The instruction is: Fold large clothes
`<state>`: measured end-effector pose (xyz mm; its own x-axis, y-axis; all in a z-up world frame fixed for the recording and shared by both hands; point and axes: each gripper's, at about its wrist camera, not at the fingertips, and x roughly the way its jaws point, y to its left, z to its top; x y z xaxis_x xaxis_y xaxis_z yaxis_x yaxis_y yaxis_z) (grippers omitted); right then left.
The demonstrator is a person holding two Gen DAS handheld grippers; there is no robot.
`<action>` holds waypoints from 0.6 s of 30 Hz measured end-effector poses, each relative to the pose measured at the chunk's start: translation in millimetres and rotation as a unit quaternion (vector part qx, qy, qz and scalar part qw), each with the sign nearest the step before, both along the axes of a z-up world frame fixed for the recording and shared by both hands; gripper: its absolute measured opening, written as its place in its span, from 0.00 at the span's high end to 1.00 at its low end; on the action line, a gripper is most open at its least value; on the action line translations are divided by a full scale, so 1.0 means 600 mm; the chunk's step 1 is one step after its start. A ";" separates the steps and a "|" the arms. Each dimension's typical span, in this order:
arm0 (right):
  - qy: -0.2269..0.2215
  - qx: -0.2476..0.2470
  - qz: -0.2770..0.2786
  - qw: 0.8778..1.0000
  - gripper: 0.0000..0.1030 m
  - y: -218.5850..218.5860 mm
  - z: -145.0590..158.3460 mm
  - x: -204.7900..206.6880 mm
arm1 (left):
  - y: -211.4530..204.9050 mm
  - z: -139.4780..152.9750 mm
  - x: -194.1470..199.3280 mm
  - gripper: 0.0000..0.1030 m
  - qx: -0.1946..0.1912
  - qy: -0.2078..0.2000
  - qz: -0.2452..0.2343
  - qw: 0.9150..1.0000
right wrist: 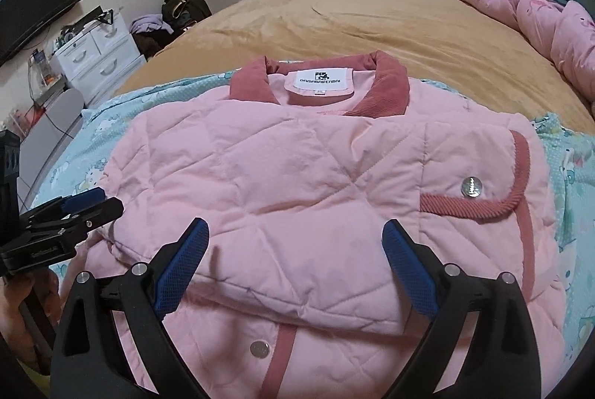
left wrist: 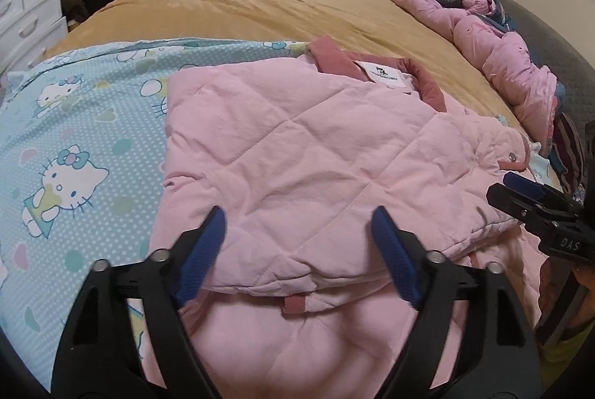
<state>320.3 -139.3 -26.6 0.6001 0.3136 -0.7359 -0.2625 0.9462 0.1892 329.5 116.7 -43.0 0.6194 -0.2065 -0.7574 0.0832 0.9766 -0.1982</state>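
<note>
A fold appears to have just been laid down: the pink quilted jacket (right wrist: 290, 183) is seen doubled over on itself, and nothing is gripped. The left gripper (left wrist: 297, 250) is held wide apart above the near folded edge, its jaws empty; the right gripper (right wrist: 293, 265) is likewise spread wide and empty over the same edge. The jacket lies directly ahead of both grippers on a blue cartoon-print sheet (left wrist: 74, 146) spread over the tan bed cover (right wrist: 372, 27). Its dusty-rose collar (right wrist: 386, 79) is at the far end, a snap-buttoned trimmed flap (right wrist: 479, 190) to the right. Next, the near hem is probably to be grasped for another fold, calling for both jaws to close on the thick padded layers.
</note>
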 end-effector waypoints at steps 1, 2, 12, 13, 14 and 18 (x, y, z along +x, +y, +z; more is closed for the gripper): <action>-0.001 0.001 0.000 1.000 0.09 -0.001 0.002 -0.002 | -0.002 0.002 -0.001 0.21 0.003 -0.001 -0.001 1.000; -0.002 0.004 0.000 1.000 0.09 -0.003 0.005 -0.005 | -0.004 0.003 -0.002 0.20 0.006 -0.002 -0.002 1.000; -0.013 0.021 -0.005 1.000 0.09 -0.018 0.028 -0.028 | -0.010 0.021 -0.021 0.09 0.019 -0.004 0.004 1.000; -0.014 0.022 -0.004 1.000 0.09 -0.019 0.029 -0.031 | -0.012 0.024 -0.024 0.09 0.017 -0.006 0.003 1.000; -0.017 0.022 -0.005 1.000 0.09 -0.020 0.033 -0.035 | -0.013 0.026 -0.027 0.09 0.015 -0.007 0.001 1.000; -0.024 0.028 -0.009 0.999 0.09 -0.029 0.046 -0.048 | -0.017 0.036 -0.043 0.09 0.010 -0.014 -0.001 1.000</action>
<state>291.3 -156.6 1.2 0.6403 0.3433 -0.6871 -0.2562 0.9388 0.2303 303.6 106.4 -21.1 0.6398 -0.1923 -0.7441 0.0894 0.9802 -0.1765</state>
